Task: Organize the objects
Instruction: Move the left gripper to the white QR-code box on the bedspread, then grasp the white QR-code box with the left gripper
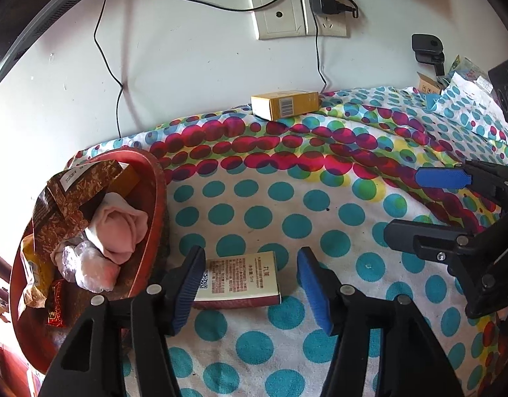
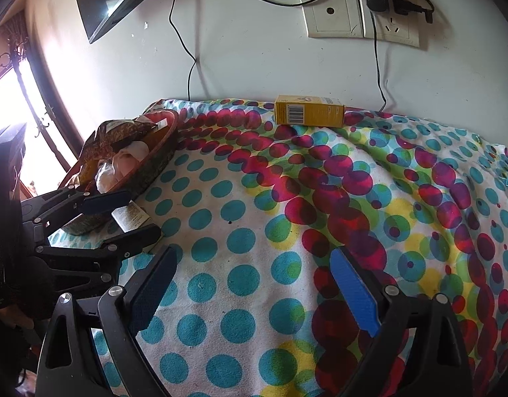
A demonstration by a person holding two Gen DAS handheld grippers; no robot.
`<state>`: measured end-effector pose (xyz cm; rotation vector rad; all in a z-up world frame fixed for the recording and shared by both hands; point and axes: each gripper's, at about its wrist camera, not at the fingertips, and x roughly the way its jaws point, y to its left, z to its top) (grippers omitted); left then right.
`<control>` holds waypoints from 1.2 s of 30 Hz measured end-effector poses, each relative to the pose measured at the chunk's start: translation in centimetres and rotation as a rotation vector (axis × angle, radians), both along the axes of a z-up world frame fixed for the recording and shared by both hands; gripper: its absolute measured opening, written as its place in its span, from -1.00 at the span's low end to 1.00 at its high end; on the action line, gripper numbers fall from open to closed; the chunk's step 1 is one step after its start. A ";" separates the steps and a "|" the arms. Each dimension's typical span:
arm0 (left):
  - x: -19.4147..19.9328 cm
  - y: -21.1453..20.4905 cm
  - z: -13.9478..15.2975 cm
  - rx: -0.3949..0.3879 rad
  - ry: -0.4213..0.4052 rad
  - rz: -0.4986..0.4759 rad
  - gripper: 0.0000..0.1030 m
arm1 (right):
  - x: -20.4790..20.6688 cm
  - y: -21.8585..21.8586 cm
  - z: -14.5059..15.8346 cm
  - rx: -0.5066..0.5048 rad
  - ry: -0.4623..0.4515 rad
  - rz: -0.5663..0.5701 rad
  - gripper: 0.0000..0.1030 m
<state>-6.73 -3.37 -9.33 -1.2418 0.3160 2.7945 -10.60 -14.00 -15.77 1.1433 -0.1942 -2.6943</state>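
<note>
Both tools spread: left tool (image 1: pixel 250 284) straddles small box (image 1: pixel 237 279); red basket (image 1: pixel 154 211) holds packets, pink cloth (image 1: pixel 118 228).

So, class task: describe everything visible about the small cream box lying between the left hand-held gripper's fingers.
The small cream box is flat cardboard with red printed text, a QR code and a maroon side. It lies flat on the dotted cloth beside the red basket, between the open left hand-held gripper, its left pad at the box's edge.
</note>
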 end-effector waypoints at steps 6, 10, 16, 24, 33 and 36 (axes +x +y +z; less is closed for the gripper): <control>0.3 1.0 -0.6 -0.065 0.018 -0.004 0.26 | -0.4 -0.6 -0.3 0.012 -0.009 -0.009 0.81; 0.6 1.8 -1.0 -0.125 0.041 0.004 0.26 | -0.4 -0.3 -0.3 0.012 -0.017 -0.013 0.81; 0.6 1.4 -0.7 -0.055 0.049 0.064 0.26 | -0.5 0.3 -0.4 0.002 -0.032 -0.035 0.81; 1.1 1.8 -0.2 -0.006 0.035 0.108 0.26 | -0.7 0.8 -0.7 -0.010 -0.051 -0.070 0.81; 1.3 1.9 -0.1 -0.019 0.011 0.181 0.27 | -1.2 0.4 -1.0 0.018 -0.080 -0.084 0.82; 1.7 1.6 0.0 0.011 0.002 0.228 0.28 | -1.1 0.7 -0.9 0.008 -0.078 -0.096 0.82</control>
